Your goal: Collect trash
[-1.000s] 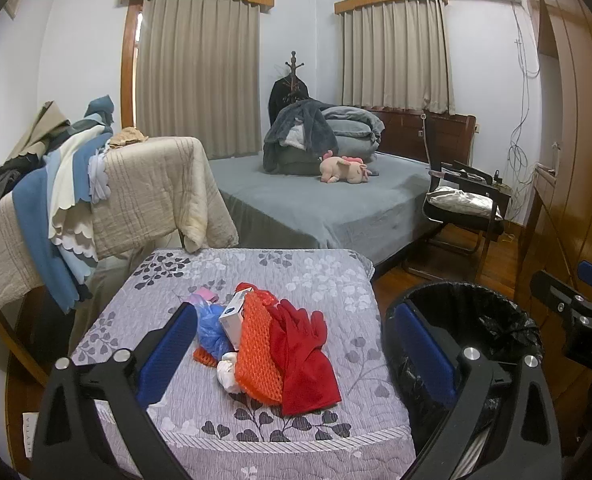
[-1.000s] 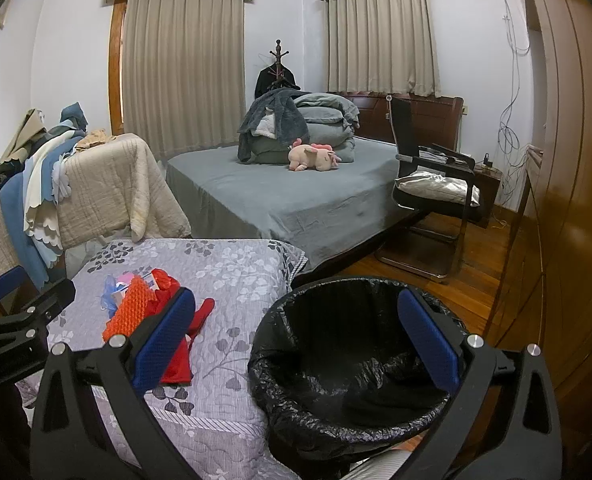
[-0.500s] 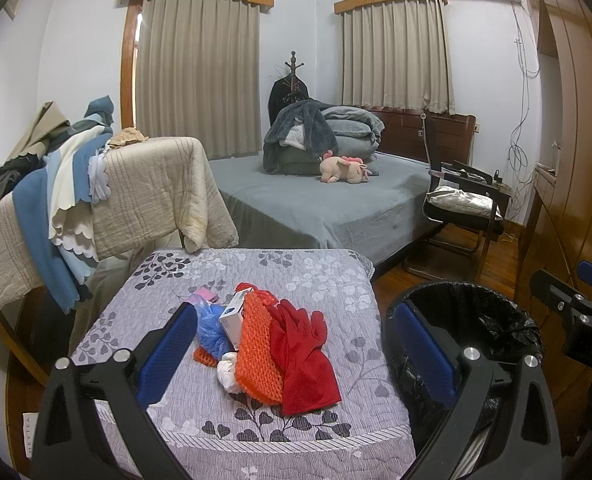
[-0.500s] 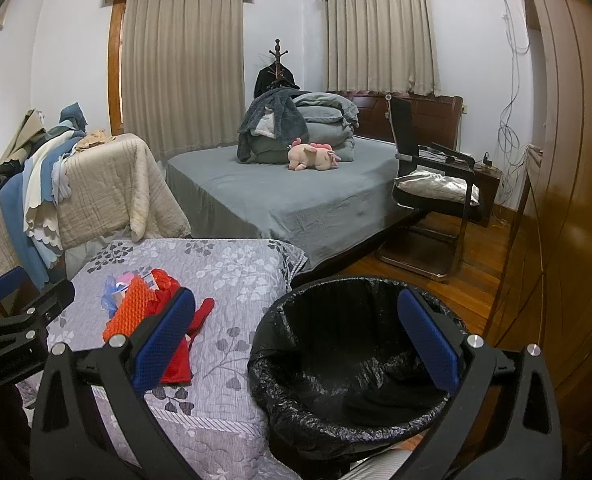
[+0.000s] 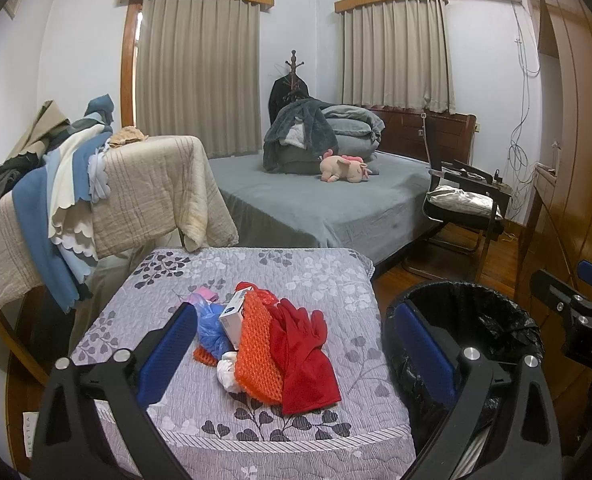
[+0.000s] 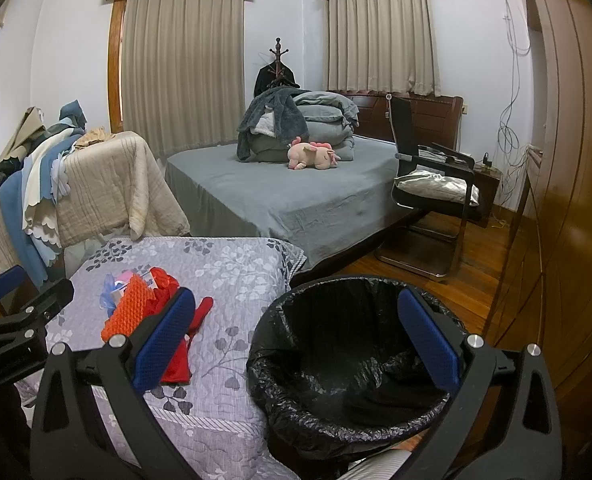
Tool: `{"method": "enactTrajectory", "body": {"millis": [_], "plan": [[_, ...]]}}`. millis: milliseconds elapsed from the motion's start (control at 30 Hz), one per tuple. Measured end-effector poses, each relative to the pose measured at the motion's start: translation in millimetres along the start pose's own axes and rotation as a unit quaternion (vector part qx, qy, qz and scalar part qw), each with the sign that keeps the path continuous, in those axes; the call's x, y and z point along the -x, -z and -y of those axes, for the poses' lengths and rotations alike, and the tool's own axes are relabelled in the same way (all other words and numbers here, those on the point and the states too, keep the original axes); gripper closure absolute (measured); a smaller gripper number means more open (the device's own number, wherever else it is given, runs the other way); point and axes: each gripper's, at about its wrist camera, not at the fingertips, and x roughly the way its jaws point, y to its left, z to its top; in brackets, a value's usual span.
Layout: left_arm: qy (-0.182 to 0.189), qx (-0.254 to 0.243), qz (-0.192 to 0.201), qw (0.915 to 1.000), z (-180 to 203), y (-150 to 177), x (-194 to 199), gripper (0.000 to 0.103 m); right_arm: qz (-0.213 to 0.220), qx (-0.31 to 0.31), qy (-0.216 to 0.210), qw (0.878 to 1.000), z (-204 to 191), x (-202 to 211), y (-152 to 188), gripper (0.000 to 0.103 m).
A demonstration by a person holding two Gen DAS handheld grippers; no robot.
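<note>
Both grippers hover, jaws wide, holding nothing: left gripper point(image 5: 291, 350) near the trash pile point(image 5: 263, 344), right gripper point(image 6: 296, 338) over the bin point(image 6: 348, 364). Pile lies mid-table point(image 5: 316, 276): red glove point(image 5: 304, 356), orange mesh point(image 5: 255, 344), box point(image 5: 233, 314), blue bag point(image 5: 211, 332). Bin stands just right of table.

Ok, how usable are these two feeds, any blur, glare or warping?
Left wrist view: sharp, evenly lit, the pile with the red glove is clear; fisheye bends the wardrobe at the edge. Right wrist view: also sharp, but the bin interior is nearly black, so its contents are unreadable.
</note>
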Motion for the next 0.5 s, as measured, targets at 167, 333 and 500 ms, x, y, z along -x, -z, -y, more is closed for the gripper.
{"method": "enactTrajectory", "body": {"millis": [167,333,500], "plan": [[-0.001,0.0,0.001,1.0,2.7,-2.0,-0.9,0.006,0.0,0.0,0.0,1.0,-0.3,-0.7,-0.4,0.005],[-0.001,0.0,0.001,1.0,-0.3,1.5,0.7,0.006,0.0,0.001,0.0,1.0,-0.8,-1.1,-0.7,0.005],[-0.001,0.0,-0.001,1.0,3.9,-3.1,-1.3,0.006,-0.001,0.0,0.0,1.0,-1.0,-1.1,-1.1,0.005]]}}
